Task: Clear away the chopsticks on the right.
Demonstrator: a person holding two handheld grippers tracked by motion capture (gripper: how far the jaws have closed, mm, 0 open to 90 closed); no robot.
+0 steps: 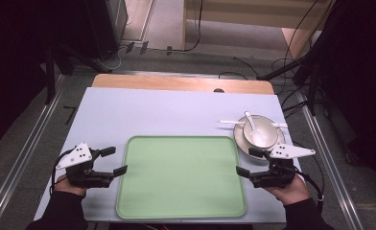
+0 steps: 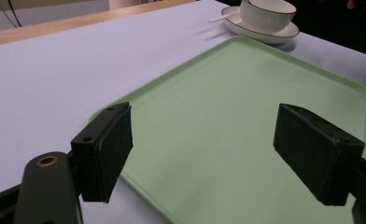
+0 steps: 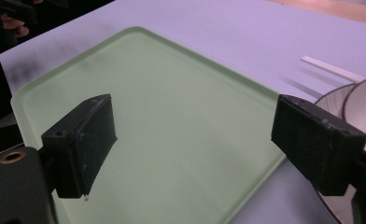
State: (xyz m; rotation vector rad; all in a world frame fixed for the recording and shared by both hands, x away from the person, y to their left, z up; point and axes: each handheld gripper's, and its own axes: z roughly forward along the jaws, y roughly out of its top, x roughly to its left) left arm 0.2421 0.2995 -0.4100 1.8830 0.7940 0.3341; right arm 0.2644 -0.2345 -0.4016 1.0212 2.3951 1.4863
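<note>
Pale lavender table mat (image 1: 143,112) covers most of the table, with a strip of bare wood (image 1: 176,83) at the far edge and dark floor with cables behind it. Centre-low in the high view an empty green tray (image 1: 181,175) lies flat. At the tray's upper-right corner, just off its rim, a white bowl (image 1: 260,132) sits on a saucer (image 1: 240,143) with a white spoon (image 1: 250,120) in the bowl and a pair of white chopsticks (image 1: 229,122) laid across behind it. Left gripper (image 1: 113,161) is held at the tray's left edge, jaws spread wide and empty; in the left gripper view its pads (image 2: 109,149) straddle the tray's near-left corner. Right gripper (image 1: 250,161) is held at the tray's right edge, just below the saucer, also spread wide and holding nothing; in the right gripper view one pad (image 3: 85,140) is over the tray and the other sits beside the saucer rim (image 3: 333,100). Step in hand is judged to be the approach to the bowl set, likely for transfer onto the tray. For a clean pick, the saucer rim should be taken square between the right jaws, low and level, so that bowl and spoon are not tipped. The chopsticks are loose and could roll; they are better moved separately. The tray could be steadied at its left rim by the left gripper if it slides.
</note>
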